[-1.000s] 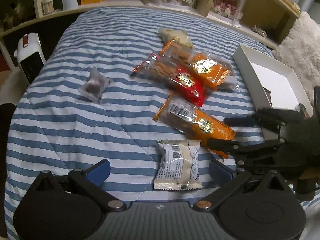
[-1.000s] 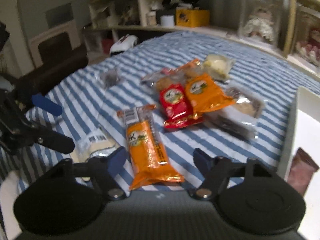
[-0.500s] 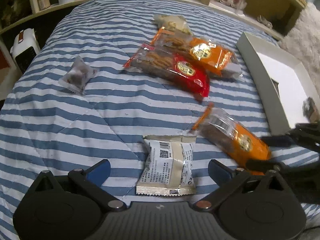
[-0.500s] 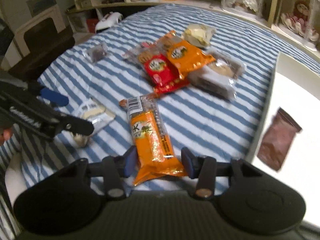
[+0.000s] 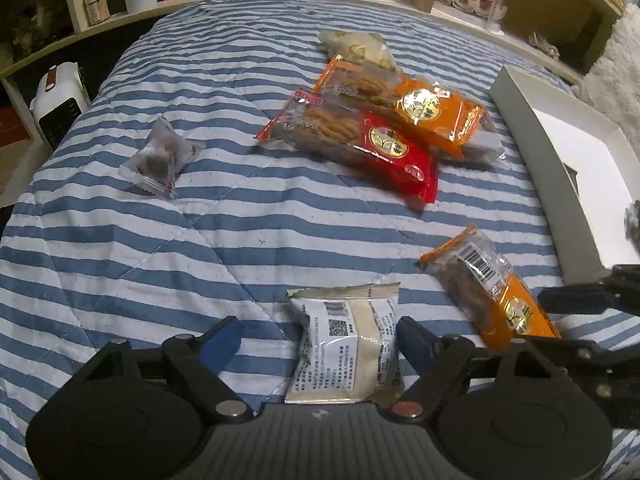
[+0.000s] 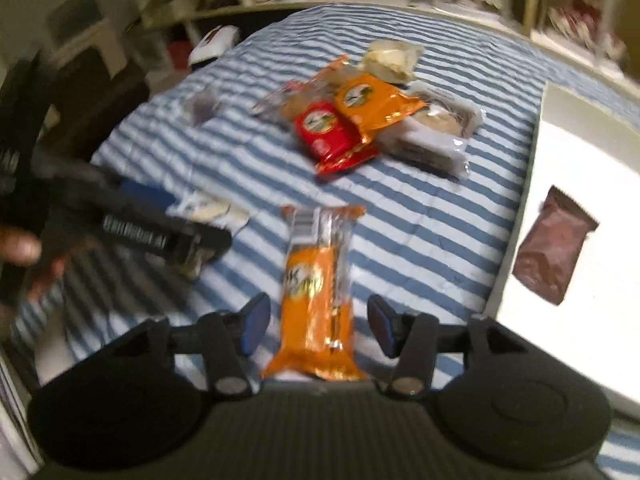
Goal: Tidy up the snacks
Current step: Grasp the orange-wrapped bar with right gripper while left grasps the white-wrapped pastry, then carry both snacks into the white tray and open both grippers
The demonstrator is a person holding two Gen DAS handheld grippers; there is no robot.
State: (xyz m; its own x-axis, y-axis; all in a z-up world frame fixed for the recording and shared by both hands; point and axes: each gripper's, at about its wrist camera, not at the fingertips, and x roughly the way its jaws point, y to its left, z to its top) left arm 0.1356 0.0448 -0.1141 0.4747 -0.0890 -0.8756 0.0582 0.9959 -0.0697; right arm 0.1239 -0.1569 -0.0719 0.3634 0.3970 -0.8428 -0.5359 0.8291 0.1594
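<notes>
Currently both tools are mid-pickup. The left gripper [image 5: 316, 338] has just been closing, jaws still fairly wide; the white snack pack [image 5: 346, 346] lies between its fingers, far pad touching or nearly touching the pack's edge, near pad well clear. The right gripper [image 6: 316, 324] has just been opening slightly, medium gap; the orange snack bar [image 6: 318, 300] sits lengthwise between its pads, small gaps both sides, so I judge it not clamped. The white box [image 6: 580, 184] is off to that tool's right, brown packet [image 6: 554, 248] already inside. To do it well: centre each wrapper, close across the short side, squeeze gently so contents aren't crushed, lift clear of the striped quilt [image 5: 200, 240] before swinging to the box.
</notes>
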